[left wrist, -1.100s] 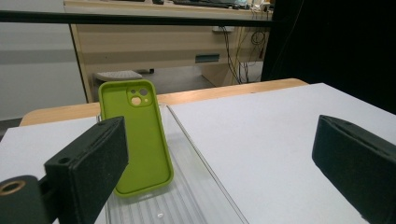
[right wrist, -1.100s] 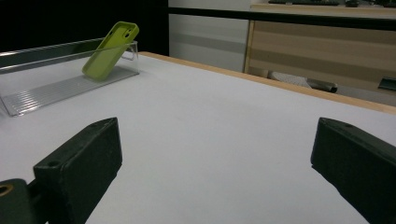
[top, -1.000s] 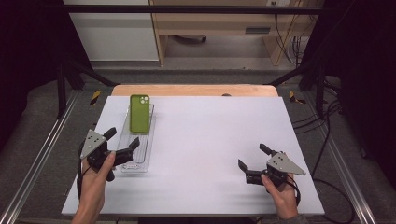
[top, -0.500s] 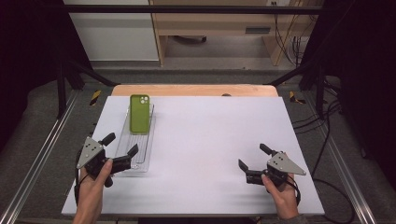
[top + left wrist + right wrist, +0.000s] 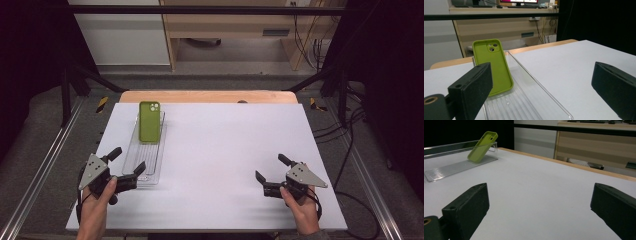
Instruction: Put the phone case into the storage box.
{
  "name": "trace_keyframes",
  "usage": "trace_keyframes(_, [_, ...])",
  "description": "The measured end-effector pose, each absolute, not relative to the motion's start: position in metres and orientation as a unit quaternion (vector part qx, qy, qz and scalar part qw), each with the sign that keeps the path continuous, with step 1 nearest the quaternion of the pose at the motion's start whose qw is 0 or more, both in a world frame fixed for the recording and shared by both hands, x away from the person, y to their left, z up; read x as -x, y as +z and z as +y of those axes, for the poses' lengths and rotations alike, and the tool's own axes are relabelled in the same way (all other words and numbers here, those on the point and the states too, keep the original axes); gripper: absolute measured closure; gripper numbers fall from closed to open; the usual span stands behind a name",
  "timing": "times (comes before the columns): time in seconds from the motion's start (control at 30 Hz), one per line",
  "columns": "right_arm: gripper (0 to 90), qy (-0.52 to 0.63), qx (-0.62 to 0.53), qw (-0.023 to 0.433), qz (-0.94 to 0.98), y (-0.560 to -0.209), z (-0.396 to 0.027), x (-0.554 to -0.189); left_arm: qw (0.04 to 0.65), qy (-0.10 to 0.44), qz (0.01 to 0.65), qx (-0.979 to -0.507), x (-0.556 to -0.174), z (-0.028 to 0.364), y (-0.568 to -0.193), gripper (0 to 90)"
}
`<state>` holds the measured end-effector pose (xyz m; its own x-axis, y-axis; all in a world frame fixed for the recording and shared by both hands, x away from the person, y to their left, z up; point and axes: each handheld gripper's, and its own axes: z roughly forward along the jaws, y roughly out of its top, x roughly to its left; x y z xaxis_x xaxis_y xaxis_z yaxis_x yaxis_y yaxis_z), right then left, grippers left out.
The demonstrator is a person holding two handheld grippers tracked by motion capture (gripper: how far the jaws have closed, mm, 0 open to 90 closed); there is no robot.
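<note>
Two tools gaping wide, empty. Left tool (image 5: 124, 165) sitting nearer, at clear tray's (image 5: 131, 161) near end; green phone case (image 5: 149, 121) leaning lengthwise straight ahead, toward counter's far-left corner.

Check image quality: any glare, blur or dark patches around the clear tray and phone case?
High view: even light, clear tray faint against the white table, surroundings dark. Left gripper view: green phone case sharp, near jaws soft. Right gripper view: tray wall reflective, black background upper left, jaws blurred.
</note>
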<state>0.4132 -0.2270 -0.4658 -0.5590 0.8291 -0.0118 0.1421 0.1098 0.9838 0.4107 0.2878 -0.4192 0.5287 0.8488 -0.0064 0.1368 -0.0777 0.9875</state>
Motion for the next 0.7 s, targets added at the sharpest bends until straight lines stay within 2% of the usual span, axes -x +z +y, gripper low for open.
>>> trace_keyframes(0.7, [2.2,0.562,-0.356,0.306,0.681,-0.466,-0.226,-0.413,0.587,0.322,0.354,-0.654,-0.41,0.293,-0.436,3.3])
